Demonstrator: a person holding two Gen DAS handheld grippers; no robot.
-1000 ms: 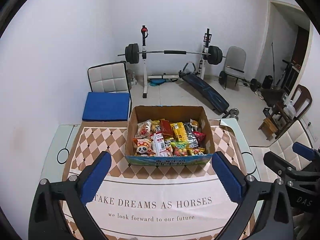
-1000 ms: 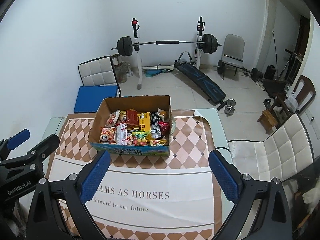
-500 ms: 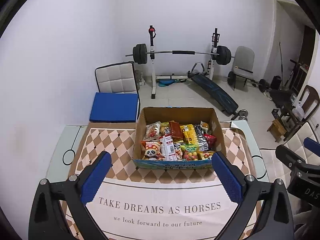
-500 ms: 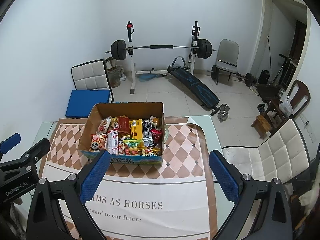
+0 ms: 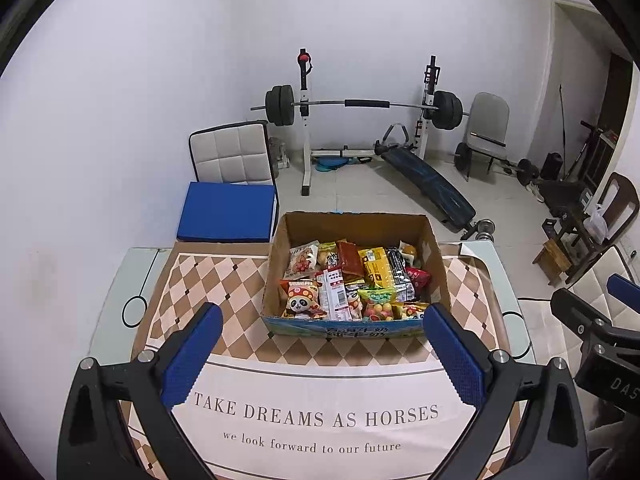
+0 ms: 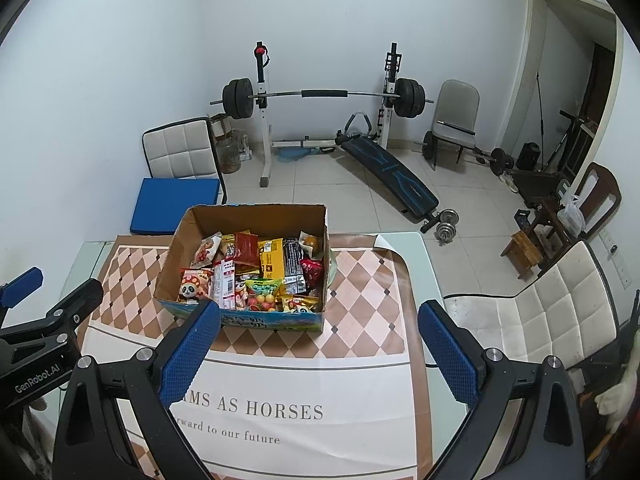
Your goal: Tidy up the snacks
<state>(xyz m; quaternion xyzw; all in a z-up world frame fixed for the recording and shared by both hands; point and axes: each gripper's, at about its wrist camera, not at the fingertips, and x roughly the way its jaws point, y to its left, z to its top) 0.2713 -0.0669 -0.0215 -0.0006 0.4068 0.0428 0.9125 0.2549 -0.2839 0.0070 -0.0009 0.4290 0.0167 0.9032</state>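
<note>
The left gripper (image 5: 322, 350) hangs above the near part of the desk (image 5: 120, 280), its 2 blue-padded fingers (image 5: 192, 360) spread wide apart with nothing between them. The right gripper (image 6: 318, 350) hangs beside it in the same condition: fingers (image 6: 448, 352) wide apart, nothing held. Each gripper appears at the edge of the other's view.

Surroundings, left to right:
- A white wall (image 5: 120, 120) borders the desk on the left.
- A white quilted chair (image 5: 230, 156) carrying a blue cushion (image 5: 228, 212) stands just behind the desk's far left edge.
- A mat (image 5: 320, 416) with a brown diamond border and the print "TAKE DREAMS AS HORSES" covers the glass desk top.
- The cardboard box (image 5: 354, 224) stands on the mat's far half, near the centre, well ahead of both grippers and apart from them. The snacks (image 5: 352, 280) fill it loosely: a panda-print packet (image 5: 300, 300) at the near left, a yellow packet (image 5: 376, 266) toward the right, and a bag of coloured balls (image 6: 262, 294) at the near side. The box's near wall hides the lower packets, so their count cannot be determined.
- A barbell rack (image 5: 360, 104) and an inclined bench (image 5: 430, 184) occupy the floor behind the box.
- A grey chair (image 6: 456, 116), dumbbells (image 6: 446, 220) and what appears to be a small wooden stool (image 6: 522, 250) follow to the right.
- A second white quilted chair (image 6: 552, 312) stands just beside the desk's right edge.
</note>
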